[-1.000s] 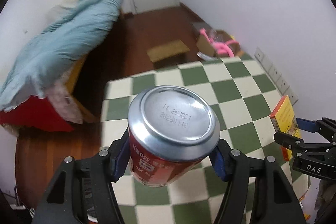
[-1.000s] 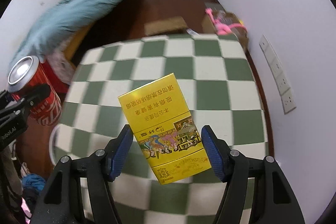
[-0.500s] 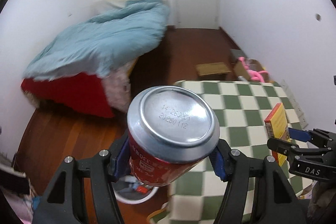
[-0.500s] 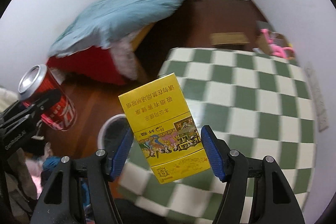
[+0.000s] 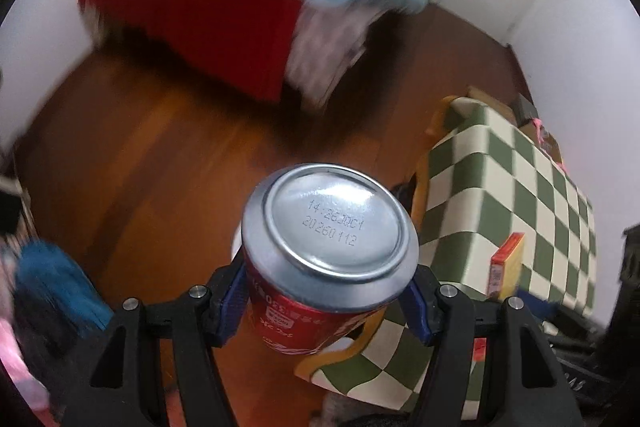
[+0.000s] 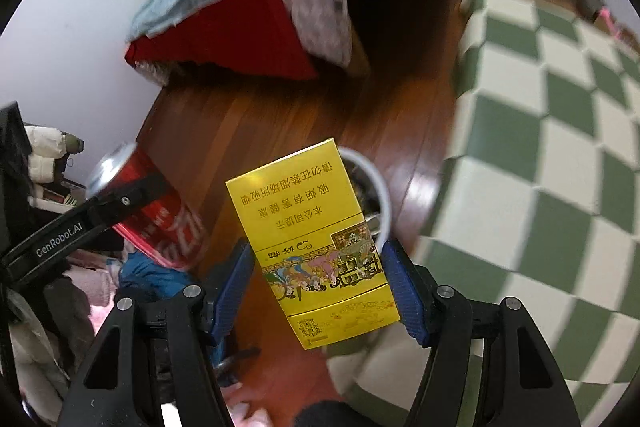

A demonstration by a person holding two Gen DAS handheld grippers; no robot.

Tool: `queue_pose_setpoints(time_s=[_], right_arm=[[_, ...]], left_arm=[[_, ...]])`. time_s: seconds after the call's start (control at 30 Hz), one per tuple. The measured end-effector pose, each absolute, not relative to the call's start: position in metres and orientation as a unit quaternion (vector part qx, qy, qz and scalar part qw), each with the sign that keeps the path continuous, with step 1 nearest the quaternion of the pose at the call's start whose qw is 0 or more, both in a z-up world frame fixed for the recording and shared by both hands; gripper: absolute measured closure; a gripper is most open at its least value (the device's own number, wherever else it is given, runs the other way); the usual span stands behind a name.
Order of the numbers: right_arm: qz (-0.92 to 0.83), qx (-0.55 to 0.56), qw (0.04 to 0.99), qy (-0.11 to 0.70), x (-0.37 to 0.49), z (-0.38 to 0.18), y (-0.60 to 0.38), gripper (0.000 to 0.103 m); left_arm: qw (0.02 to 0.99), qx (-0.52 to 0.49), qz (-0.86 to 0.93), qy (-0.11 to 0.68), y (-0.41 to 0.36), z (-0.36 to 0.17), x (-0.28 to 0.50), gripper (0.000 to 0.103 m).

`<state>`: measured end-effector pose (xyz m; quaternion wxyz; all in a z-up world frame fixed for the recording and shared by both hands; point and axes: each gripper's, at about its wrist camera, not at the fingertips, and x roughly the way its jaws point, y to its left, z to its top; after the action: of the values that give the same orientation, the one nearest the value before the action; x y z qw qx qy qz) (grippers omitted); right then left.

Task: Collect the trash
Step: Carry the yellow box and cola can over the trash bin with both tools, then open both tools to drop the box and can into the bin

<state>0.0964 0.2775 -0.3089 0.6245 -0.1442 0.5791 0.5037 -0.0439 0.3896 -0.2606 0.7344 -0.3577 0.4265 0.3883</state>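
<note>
The red aluminium drink can point(image 5: 328, 255), silver base toward the lens, sits clamped between the blue pads of the left tool point(image 5: 326, 301), held over the brown wooden floor point(image 5: 160, 163) beside the green-and-cream checked worktop point(image 5: 520, 195).

In the right wrist view, the yellow cardboard cigarette packet point(image 6: 310, 239) is gripped by the right tool point(image 6: 320, 283) above a white-rimmed bin point(image 6: 382, 195) on the floor. Centre each piece over that rim before letting go, probably the packet first, as it hangs nearer.
</note>
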Motion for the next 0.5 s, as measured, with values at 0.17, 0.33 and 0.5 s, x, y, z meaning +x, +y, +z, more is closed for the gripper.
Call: queue_pose_setpoints(time_s=[0.17, 0.33, 0.5], right_arm=[[0.482, -0.150, 0.597, 0.623, 0.094, -0.361, 0.325, 0.035], [0.458, -0.170, 0.585, 0.647, 0.094, -0.400, 0.359, 0.035], [0.439, -0.196, 0.567, 0.669, 0.092, -0.430, 0.383, 0.034]], left_arm=[[0.688, -0.451, 0.358, 0.440, 0.433, -0.327, -0.050, 0.041], [0.652, -0.505, 0.345, 0.448, 0.461, -0.370, -0.055, 0.040], [0.634, -0.523, 0.347, 0.453, 0.475, -0.387, -0.067, 0.003]])
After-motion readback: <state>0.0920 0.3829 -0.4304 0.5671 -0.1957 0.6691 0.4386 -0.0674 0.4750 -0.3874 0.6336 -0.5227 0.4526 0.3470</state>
